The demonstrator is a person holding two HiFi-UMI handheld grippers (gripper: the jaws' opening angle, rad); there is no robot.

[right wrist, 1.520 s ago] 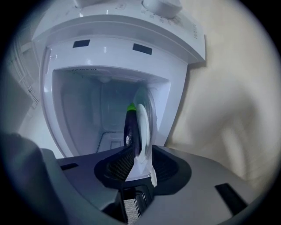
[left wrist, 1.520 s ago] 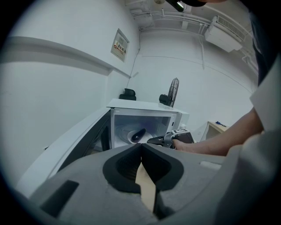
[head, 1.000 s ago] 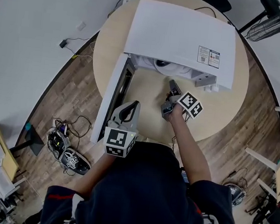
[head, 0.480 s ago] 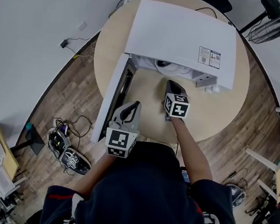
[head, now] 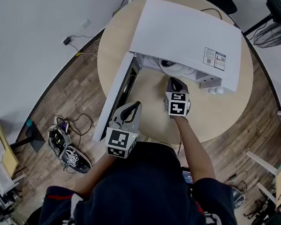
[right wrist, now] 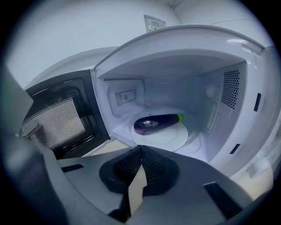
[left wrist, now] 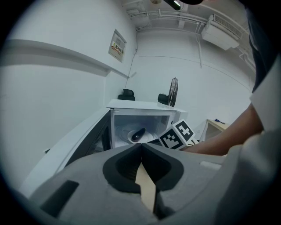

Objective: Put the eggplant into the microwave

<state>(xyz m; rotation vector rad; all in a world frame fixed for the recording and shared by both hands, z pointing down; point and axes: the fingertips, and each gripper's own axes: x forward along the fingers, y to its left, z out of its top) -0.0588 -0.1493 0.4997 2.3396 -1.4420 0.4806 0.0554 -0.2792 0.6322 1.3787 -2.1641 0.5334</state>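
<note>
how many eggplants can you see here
1. The eggplant lies on the white plate inside the open microwave. No other shows, though the microwave hides part of the table.

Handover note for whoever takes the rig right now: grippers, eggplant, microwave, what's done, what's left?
Left gripper: shut, empty, held back near the person's body.
Right gripper: shut, empty, on the table side of the open microwave, pointing into it.
Eggplant: lying on the white plate inside the microwave.
Door: swung wide open.
Done: eggplant is in.
Left: nothing for the task itself; probably shut the door if that is wanted.
</note>
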